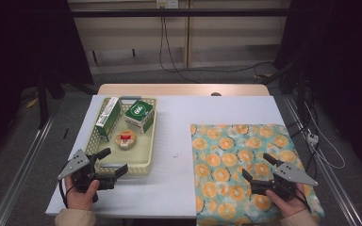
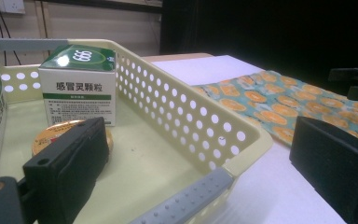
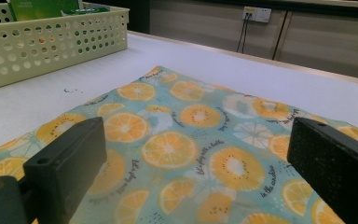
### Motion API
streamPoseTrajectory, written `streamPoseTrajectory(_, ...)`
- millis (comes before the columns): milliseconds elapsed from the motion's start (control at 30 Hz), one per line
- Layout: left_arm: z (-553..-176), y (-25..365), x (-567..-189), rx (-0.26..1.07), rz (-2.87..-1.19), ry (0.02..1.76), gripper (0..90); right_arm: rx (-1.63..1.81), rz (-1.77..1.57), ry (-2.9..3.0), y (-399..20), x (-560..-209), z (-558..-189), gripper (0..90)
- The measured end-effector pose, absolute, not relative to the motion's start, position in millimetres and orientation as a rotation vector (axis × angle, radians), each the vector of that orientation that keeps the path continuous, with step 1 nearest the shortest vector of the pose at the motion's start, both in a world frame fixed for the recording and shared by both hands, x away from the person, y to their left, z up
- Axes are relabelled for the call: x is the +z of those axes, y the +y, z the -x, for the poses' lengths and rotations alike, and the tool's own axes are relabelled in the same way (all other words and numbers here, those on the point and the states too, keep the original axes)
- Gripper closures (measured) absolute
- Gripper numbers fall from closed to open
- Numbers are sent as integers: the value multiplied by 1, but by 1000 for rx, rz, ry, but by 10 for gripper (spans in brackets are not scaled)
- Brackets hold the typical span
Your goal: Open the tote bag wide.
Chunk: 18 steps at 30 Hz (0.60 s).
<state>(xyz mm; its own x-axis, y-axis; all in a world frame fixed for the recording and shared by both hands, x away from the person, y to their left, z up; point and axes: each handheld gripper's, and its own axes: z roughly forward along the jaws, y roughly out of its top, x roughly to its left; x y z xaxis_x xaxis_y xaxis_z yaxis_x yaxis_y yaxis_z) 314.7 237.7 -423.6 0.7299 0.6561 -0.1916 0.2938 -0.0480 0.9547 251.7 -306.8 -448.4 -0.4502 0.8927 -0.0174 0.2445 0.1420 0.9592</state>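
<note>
**Both grippers poised, basket full, cloth spread and waiting**

The cream perforated basket (image 1: 147, 141) sits on the left half of the white counter (image 1: 174, 141), its near grey handle (image 2: 186, 201) turned toward the person, which puts it right in front of the left gripper (image 1: 114, 162). That gripper's fingers stand wide apart with nothing between them; in the left gripper view one finger (image 2: 67, 170) hangs over the inside of the basket and the other lies outside its side wall, so the near corner falls in the gap without being pressed. Inside the basket, a tall green and white carton (image 1: 107, 117) leans along the left wall, a squarer green-topped box (image 1: 139, 116) stands at the far right corner, and a small round tin (image 1: 126, 140) lies flat in front of them, nearest the left gripper and probably the easiest first pick.

The orange-slice cloth (image 1: 245, 155) is laid flat on the right half of the counter, well apart from the basket, likely as a bed to take the goods or wrap them. The right gripper (image 1: 259, 172) hovers over its near part, fingers likewise spread and empty, angled toward the cloth's middle. The split looks deliberate: one hand serves the basket, the other the cloth, so neither has to cross over
</note>
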Motion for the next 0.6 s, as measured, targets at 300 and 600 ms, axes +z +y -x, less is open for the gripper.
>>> streamPoseTrajectory(300, -314, 238, -424, 347, -1637, 776, 42, 1324, -1100, 1816, -307, -448, -255, 42)
streamPoseTrajectory(600, -314, 237, -423, 345, -1628, 768, 42, 1277, -1168, 1863, -303, -434, -269, 67)
